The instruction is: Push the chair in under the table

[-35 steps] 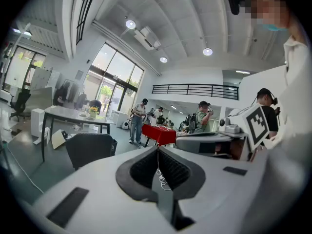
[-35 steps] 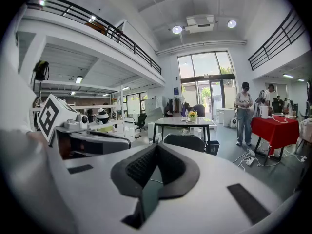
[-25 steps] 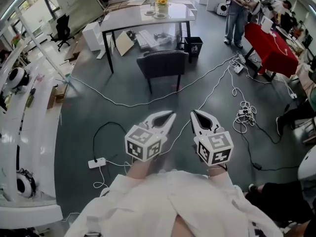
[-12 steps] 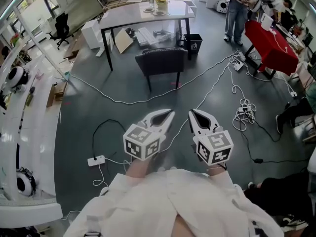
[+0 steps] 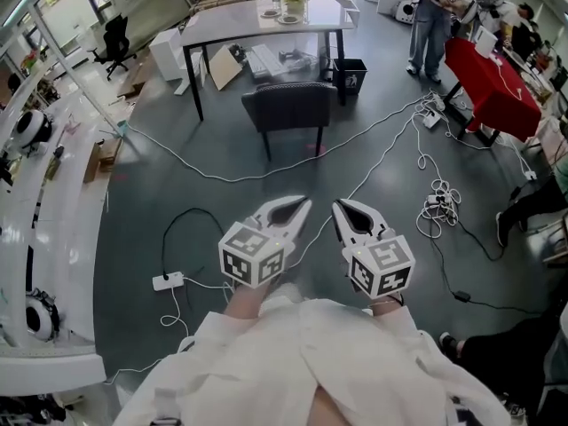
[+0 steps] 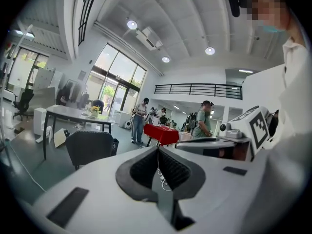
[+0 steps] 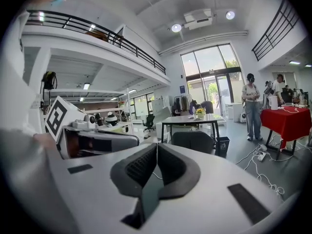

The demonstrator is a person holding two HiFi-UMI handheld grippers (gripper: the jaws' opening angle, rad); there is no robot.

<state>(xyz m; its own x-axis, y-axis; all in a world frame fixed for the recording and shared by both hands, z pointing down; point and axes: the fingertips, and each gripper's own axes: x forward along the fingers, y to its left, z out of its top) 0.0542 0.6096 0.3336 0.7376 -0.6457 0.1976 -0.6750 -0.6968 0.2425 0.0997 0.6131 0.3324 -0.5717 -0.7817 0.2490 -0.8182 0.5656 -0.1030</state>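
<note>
**Chair out from table; grippers closed, well short of it**

Grey rectangular table (image 5: 232, 27) stands far centre. Dark grey padded chair (image 5: 291, 106) sits just on its near side, back towards us, not tucked under. Likely light on its thin legs, with soft padding over a stiff frame. It should slide on the smooth floor but may tip if shoved high. Best contact is flat against mid-backrest. Left gripper (image 5: 307, 202) and right gripper (image 5: 336, 205) are near, jaws pressed together, empty. Thin white cable (image 5: 222, 177) crosses the floor between.
</note>
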